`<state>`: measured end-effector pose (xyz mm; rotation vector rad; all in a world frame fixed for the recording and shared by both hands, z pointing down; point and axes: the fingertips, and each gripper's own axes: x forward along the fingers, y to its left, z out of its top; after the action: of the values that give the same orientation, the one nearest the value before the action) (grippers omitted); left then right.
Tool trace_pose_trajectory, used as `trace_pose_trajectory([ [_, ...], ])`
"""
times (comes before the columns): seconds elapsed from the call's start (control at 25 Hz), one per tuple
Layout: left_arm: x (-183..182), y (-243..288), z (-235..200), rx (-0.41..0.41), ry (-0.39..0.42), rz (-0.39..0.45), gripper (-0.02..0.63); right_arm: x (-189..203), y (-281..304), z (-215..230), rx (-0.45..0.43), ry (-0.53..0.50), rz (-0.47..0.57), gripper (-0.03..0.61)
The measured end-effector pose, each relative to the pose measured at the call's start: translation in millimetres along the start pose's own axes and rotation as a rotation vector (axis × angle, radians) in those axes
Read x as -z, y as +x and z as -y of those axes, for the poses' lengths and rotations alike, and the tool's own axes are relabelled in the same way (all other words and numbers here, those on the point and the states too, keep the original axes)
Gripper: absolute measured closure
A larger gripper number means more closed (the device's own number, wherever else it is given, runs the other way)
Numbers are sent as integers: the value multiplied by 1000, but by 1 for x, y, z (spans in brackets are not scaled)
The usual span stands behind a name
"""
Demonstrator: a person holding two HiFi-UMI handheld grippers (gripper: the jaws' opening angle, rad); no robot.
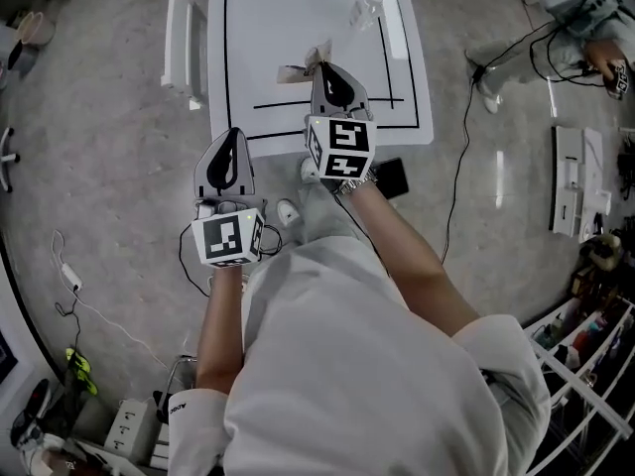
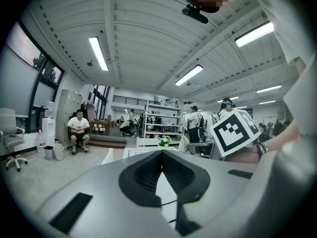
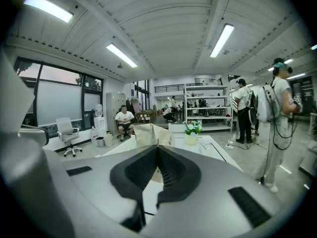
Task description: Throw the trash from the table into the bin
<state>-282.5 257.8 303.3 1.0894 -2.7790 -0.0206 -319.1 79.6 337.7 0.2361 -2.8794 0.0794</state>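
Observation:
A crumpled piece of brown paper [image 1: 298, 67] hangs over the near part of the white table [image 1: 298, 18], pinched in my right gripper [image 1: 319, 65], which is shut on it. In the right gripper view the paper [image 3: 146, 134] sticks up from the closed tips of the right gripper [image 3: 157, 147]. My left gripper [image 1: 235, 132] is lower and to the left, just off the table's near edge. Its jaws meet in the left gripper view, so the left gripper [image 2: 161, 152] is shut and holds nothing. A clear plastic bottle [image 1: 366, 8] lies further along the table.
A white rack [image 1: 182, 43] stands along the table's left side. A flower pot [image 3: 191, 133] sits at the table's far end. Two small bins [image 2: 54, 152] stand by a seated person [image 2: 78, 130]. Another person [image 3: 277, 118] stands to the right, with cables [image 1: 461, 157] on the floor.

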Motion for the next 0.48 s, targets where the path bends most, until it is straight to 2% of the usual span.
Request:
trace_pose_trajectory([
  [0.16, 11, 11, 46, 113, 20, -23, 609, 13, -40, 38, 61, 3, 5, 569],
  [0.48, 48, 39, 175, 382, 60, -98, 609, 65, -146, 167, 311, 37, -41, 569],
])
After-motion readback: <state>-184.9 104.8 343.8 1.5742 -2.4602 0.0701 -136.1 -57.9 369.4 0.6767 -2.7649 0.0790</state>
